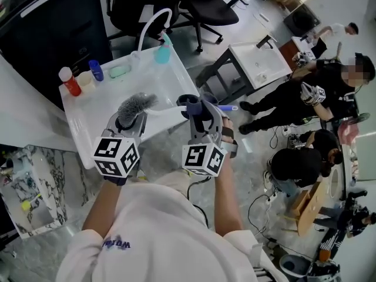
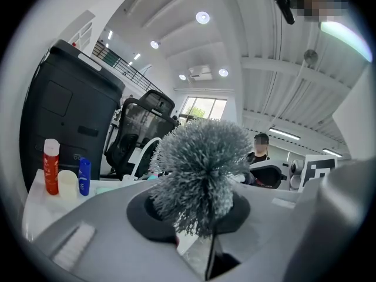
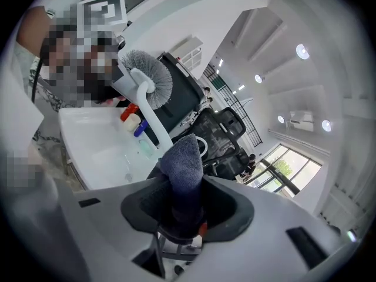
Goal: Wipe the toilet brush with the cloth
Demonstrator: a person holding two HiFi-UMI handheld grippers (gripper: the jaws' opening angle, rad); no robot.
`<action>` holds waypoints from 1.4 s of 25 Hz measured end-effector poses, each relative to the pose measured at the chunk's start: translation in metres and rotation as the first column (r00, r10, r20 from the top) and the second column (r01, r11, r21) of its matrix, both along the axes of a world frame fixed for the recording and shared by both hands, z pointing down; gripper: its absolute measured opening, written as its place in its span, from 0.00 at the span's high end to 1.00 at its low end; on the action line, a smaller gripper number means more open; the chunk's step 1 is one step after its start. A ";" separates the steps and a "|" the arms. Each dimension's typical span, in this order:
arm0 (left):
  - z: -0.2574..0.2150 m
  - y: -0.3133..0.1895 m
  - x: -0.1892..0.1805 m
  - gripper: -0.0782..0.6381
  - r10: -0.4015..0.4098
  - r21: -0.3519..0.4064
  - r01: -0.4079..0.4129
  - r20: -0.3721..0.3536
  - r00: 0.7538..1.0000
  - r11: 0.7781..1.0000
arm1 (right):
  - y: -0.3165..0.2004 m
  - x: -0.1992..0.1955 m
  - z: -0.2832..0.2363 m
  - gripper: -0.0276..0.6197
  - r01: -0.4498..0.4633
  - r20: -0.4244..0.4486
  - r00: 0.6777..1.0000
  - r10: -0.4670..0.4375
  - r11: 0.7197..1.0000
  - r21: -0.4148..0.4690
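The toilet brush (image 1: 136, 105) has a grey bristle head and a white handle. My left gripper (image 1: 126, 121) is shut on it close to the head, over the front of the white sink (image 1: 170, 69). In the left gripper view the bristles (image 2: 202, 163) stick up right out of that gripper (image 2: 200, 228). My right gripper (image 1: 197, 113) is shut on a folded blue-grey cloth (image 1: 189, 102), just right of the brush. In the right gripper view the cloth (image 3: 182, 163) stands up from the gripper (image 3: 182, 210), and its top is close to the lower part of the brush handle (image 3: 154, 122). I cannot tell if they touch.
On the sink's back rim stand a red bottle (image 1: 70, 82), a blue bottle (image 1: 96, 70), a teal bottle (image 1: 163, 53) and a curved faucet (image 1: 154, 25). Office chairs (image 1: 200, 4) are behind. A second basin (image 1: 258, 63) and several people (image 1: 305, 93) are at the right.
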State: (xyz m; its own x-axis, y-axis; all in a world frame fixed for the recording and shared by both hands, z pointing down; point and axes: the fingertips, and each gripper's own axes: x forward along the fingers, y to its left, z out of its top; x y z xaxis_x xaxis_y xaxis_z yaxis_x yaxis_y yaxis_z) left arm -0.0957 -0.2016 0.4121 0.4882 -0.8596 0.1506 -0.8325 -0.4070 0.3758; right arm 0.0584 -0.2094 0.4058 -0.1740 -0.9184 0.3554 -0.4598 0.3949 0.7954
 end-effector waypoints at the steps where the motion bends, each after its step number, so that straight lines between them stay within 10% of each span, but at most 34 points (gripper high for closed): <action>1: 0.000 0.000 0.002 0.77 0.004 0.000 -0.004 0.003 1.000 1.000 | 0.001 -0.004 0.000 0.73 0.008 0.001 1.000 -0.008 1.000 0.001; 17: -0.001 0.007 0.023 0.77 0.040 0.008 -0.040 0.038 0.998 0.999 | 0.027 -0.070 0.000 0.73 0.146 -0.022 0.989 -0.146 0.989 0.001; 35: -0.005 0.005 0.004 0.77 0.020 0.008 -0.020 0.004 1.000 1.000 | -0.004 0.040 0.000 0.73 -0.083 -0.069 0.994 0.085 0.996 0.030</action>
